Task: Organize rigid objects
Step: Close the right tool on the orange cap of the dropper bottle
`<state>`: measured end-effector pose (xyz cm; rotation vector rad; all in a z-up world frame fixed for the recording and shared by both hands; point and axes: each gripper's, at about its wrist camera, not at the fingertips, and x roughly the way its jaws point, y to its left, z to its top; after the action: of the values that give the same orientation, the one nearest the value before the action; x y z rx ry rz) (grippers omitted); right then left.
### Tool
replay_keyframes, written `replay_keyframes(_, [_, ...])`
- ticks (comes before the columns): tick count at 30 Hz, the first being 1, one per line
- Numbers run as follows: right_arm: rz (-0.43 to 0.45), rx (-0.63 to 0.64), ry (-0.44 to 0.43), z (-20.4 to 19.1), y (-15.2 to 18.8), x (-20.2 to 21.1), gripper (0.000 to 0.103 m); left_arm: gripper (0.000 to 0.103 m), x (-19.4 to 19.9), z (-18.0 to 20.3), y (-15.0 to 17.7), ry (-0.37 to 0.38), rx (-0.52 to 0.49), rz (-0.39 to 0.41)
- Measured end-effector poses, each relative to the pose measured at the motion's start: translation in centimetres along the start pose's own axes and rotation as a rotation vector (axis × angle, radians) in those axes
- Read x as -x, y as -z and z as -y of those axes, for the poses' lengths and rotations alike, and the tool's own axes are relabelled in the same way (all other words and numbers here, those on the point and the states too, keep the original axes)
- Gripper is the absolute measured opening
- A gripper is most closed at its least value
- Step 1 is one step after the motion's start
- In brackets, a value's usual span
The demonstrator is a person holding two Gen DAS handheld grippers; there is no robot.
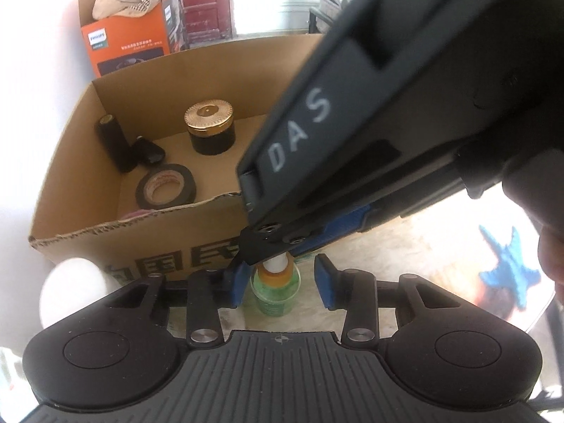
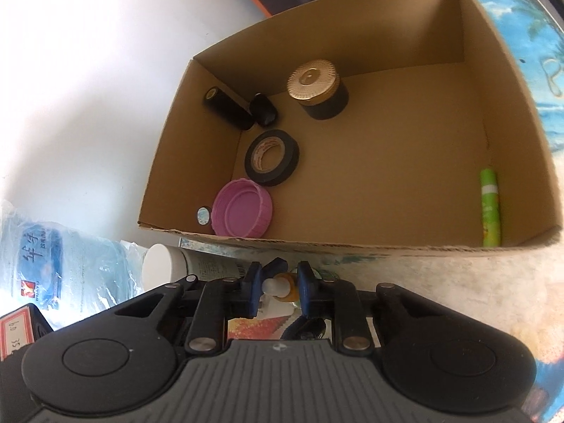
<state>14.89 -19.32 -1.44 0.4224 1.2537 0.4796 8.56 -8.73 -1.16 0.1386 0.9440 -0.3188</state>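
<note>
Small bottle (image 1: 275, 289): green body, orange neck, white tip; upright on the tabletop just near of the cardboard box (image 1: 70, 162), outside it.
Left gripper (image 1: 280, 283): blue pads spread wide either side of the bottle, neither pad seen touching it.
Right gripper (image 2: 276, 287): comes in from above and the right in the left view; blue pads drawn close around the bottle's white tip and orange neck. Contact looks made, holding the top of the bottle.
Box contents, far left: black cylinder (image 2: 228, 108) lying against the left wall, small black case (image 2: 263, 109) just beside it.
Box contents, far middle: black jar with gold lid (image 2: 319, 89), upright.
Box contents, middle left: roll of black tape (image 2: 272, 157), flat.
Box contents, near left: pink lid (image 2: 243, 213), open side up, with a small round cap (image 2: 203, 215) touching its left edge.
Box contents, right wall: green tube (image 2: 490, 208), lying along it.
Outside box, near left: white-capped bottle (image 2: 165, 264) on its side; plastic-wrapped water jug (image 2: 67, 250) further left.
Behind box: orange Philips carton (image 1: 127, 35).
</note>
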Motion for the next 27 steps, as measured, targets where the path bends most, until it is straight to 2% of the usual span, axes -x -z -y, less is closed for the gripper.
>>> replay_keyframes(10, [0.027,-0.075,0.047,2.5,0.8,2.0,0.023,0.040,-0.4,1.7,-0.5,0.084,0.076,0.012])
replay_keyframes(19, [0.029,0.005,0.066,1.9,1.3,2.9,0.025,0.042,-0.9,3.1,0.7,0.017,0.009,0.010])
replay_keyframes(27, [0.008,0.067,0.083,1.5,1.3,2.0,0.025,0.040,-2.1,4.1,1.5,-0.024,-0.043,0.010])
